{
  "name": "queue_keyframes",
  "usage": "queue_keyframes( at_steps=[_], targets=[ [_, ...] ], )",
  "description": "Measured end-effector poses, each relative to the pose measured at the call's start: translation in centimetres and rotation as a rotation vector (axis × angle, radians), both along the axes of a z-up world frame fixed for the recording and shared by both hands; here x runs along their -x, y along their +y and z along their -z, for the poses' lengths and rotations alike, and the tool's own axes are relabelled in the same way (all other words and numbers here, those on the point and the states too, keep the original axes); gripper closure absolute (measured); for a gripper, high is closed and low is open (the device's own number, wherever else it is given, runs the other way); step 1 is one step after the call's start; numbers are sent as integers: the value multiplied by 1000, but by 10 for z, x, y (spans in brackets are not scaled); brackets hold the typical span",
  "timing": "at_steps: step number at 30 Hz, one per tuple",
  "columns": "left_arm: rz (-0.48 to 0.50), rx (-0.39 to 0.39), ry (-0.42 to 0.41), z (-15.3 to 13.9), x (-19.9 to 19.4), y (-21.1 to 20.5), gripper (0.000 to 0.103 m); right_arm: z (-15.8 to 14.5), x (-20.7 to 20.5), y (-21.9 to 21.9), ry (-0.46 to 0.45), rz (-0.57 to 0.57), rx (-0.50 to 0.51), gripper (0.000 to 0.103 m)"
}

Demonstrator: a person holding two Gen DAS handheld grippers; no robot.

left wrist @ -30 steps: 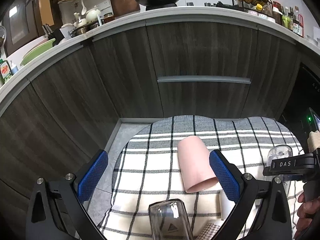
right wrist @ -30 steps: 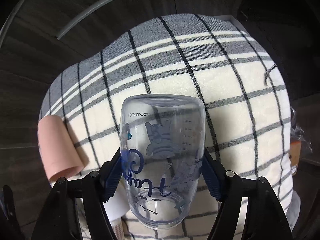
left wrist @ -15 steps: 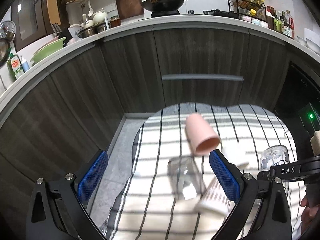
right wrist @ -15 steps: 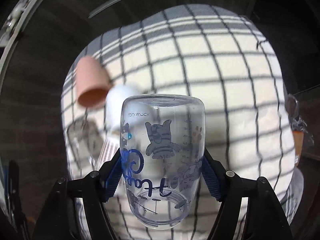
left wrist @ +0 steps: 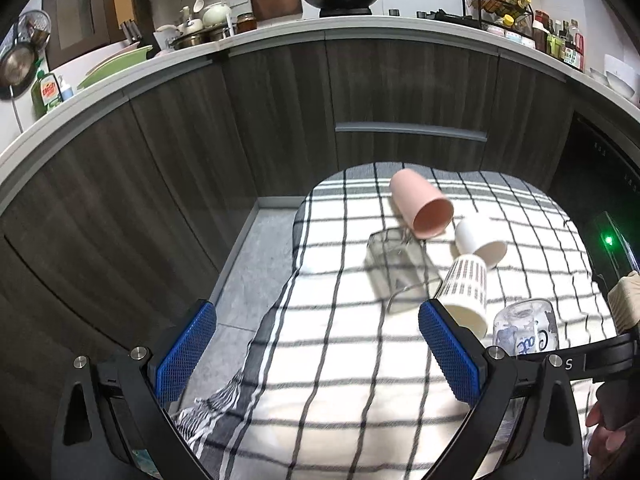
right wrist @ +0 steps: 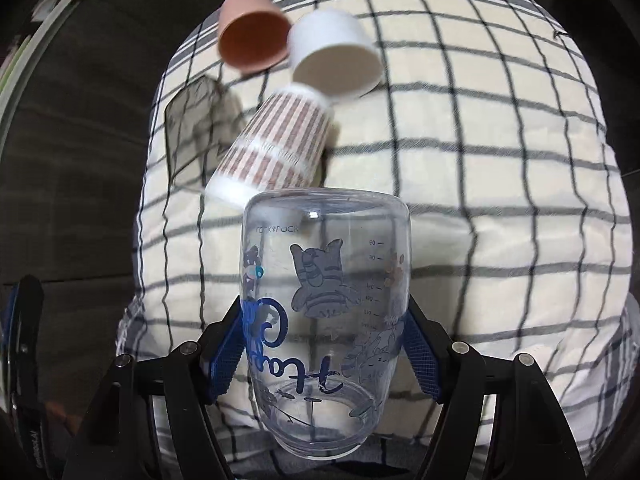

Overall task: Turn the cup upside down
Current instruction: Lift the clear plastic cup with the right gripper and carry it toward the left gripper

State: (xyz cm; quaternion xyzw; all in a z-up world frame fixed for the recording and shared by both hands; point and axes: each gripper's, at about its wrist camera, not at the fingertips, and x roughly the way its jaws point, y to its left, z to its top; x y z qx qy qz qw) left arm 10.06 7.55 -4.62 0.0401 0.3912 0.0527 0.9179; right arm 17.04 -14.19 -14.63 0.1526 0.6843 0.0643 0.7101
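Observation:
My right gripper is shut on a clear cup with blue cartoon print. The cup's rounded closed end points away from the camera, and its print reads upside down. In the left wrist view the same clear cup hangs above the checked cloth at the right, with a hand below it. My left gripper is open and holds nothing, above the cloth's near left part.
Several cups lie on their sides on the cloth: a pink cup, a white cup, a striped paper cup and a clear square glass. Dark kitchen cabinets stand behind, and grey floor lies to the left.
Both views have pulled back from the cloth, bringing the white, striped and glass cups into sight. The right gripper still holds the clear cup; the left stays open.

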Motion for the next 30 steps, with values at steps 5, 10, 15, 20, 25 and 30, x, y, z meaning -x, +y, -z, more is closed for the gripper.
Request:
queue_keyframes(
  at_steps=[5,10,15,20,25,30],
  targets=[
    [-21,2,38,18,10,9,0,21,13,13,12,-10,6,31],
    [-21,-5,46,25,18,11,0,40,20,21,49,-16,5,31],
    [-12,-1,53,26,19,8,0,41,21,25,38,-25,13,31],
    [-4,-1,55,22,21,4,0,39,22,23,38,-20,7,26],
    [19,1,56,14,26,-6,0,11,27,13,-42,-10,-9,23],
    [61,27,79,9,28,-26,0,-16,39,-7,-121,28,-23,23]
  ],
)
